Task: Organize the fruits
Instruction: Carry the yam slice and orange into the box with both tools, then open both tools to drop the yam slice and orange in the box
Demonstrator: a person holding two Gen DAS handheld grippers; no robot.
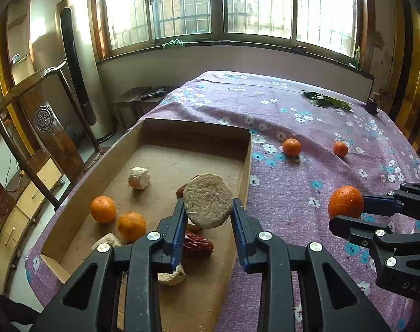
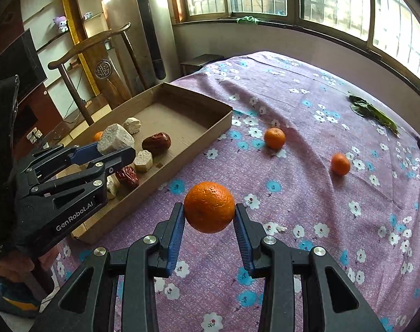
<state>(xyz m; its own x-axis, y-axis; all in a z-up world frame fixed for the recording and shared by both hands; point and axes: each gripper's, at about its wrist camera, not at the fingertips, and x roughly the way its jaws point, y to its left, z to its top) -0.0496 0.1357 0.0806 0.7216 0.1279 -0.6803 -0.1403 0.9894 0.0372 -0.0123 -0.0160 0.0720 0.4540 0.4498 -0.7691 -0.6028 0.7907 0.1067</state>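
The left gripper (image 1: pixel 208 210) is clamped on a pale, rough disc (image 1: pixel 207 200), held in the air above the cardboard tray (image 1: pixel 244 177), and the right gripper (image 2: pixel 209 214) is clamped on an orange (image 2: pixel 209 207) raised above the flowered purple cloth (image 2: pixel 306 193), to the right of the tray.

Inside the tray, at its near end, lie a dark red date (image 1: pixel 197 244) and a pale chunk (image 1: pixel 172 276) under the left gripper's fingers (image 1: pixel 178 221). To the left of these sit two oranges (image 1: pixel 132 226) almost touching each other, with another pale piece (image 1: pixel 107 241) just beside the nearer one. A second reddish fruit (image 1: pixel 181 191) is mostly hidden behind the held disc. Farther in, a cream cube (image 1: pixel 139 178) sits alone on the tray floor.

Right of the tray, two small oranges lie on the cloth — one (image 1: pixel 292 147) near the tray's far corner, the other (image 1: pixel 340 148) farther right. Beyond them, a bunch of green leaves (image 1: pixel 327 101) rests near the cloth's far edge, with a small dark object (image 1: pixel 371 105) beside it.

The right wrist view shows the held disc from the side as a thick block, and it uncovers the hidden fruit as a plump dark date (image 2: pixel 157 143); only the left wrist view shows both tray oranges clearly. A wooden chair (image 1: pixel 48 127) stands left of the tray.
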